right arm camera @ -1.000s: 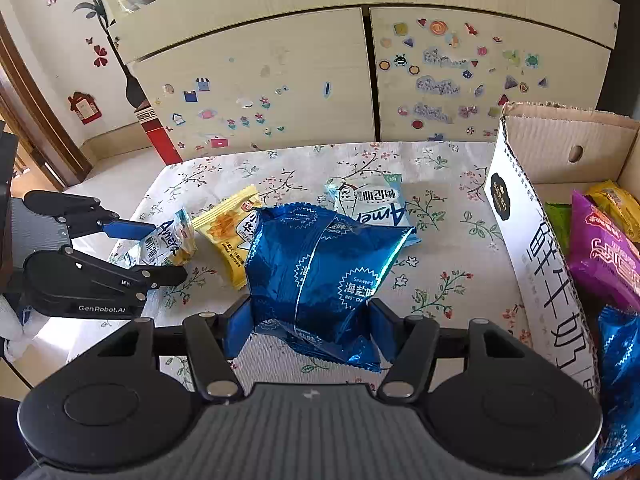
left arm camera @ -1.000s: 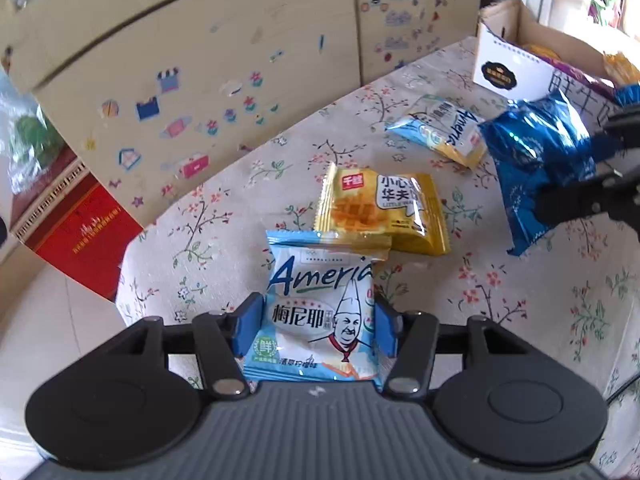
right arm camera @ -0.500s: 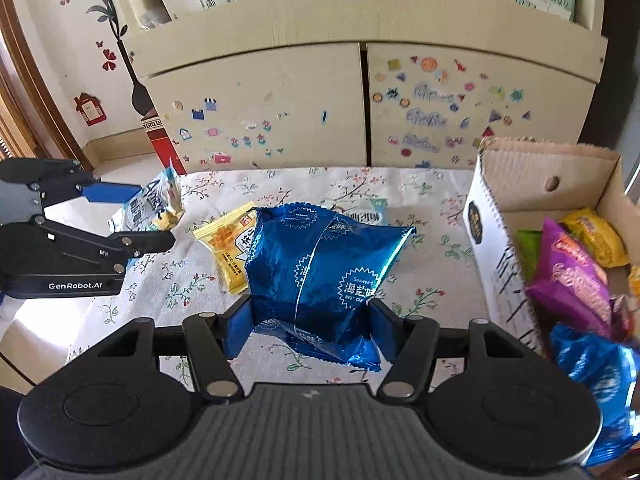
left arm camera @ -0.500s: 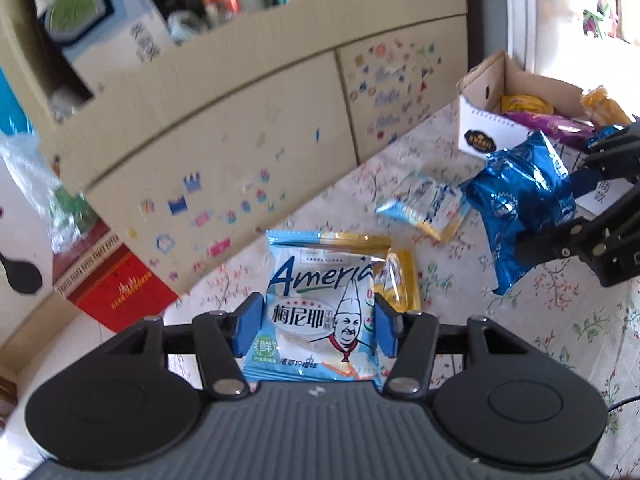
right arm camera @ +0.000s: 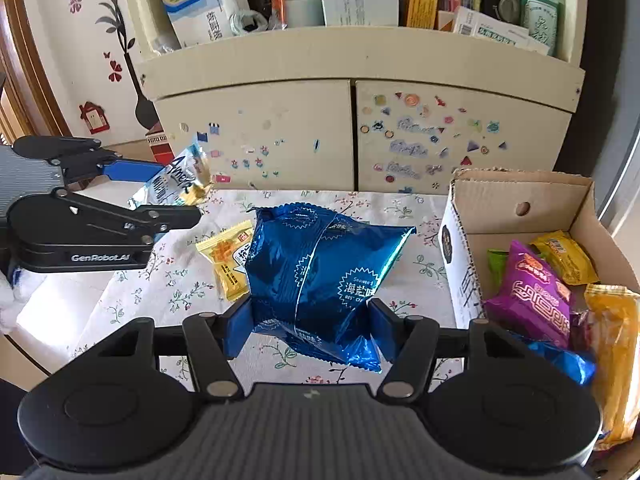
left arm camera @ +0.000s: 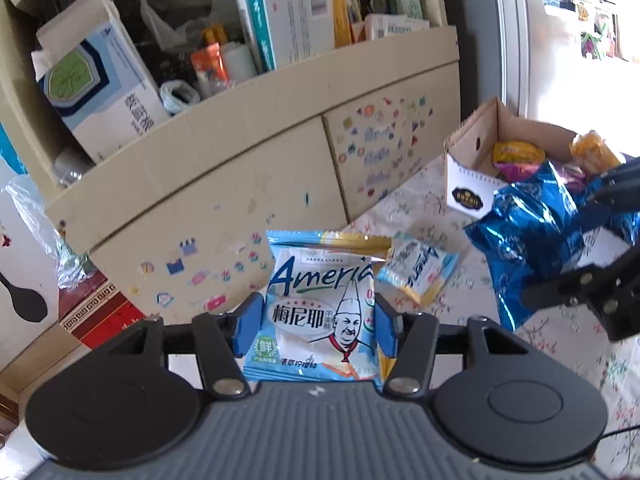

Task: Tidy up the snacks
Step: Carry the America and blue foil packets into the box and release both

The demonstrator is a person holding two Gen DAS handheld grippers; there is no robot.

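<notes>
Packets aloft: one pale-blue packet point(left arm camera: 320, 312), one foil bag point(right arm camera: 320, 280)

Two claw-mounted fisheyes above the floral table point(right arm camera: 168, 280), both facing the cupboard point(left arm camera: 248, 184).

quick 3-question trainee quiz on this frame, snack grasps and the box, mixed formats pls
1. True or false: the right tool holds the blue foil bag off the table.
2. What does the left tool grip? A) yellow packet B) light-blue Ameria packet C) purple packet
3. Fill in: the yellow packet still on the floral tablecloth lies to the ___ of the cardboard box in the right wrist view.

Key: 1 true; 2 B, the Ameria packet; 3 left.
</notes>
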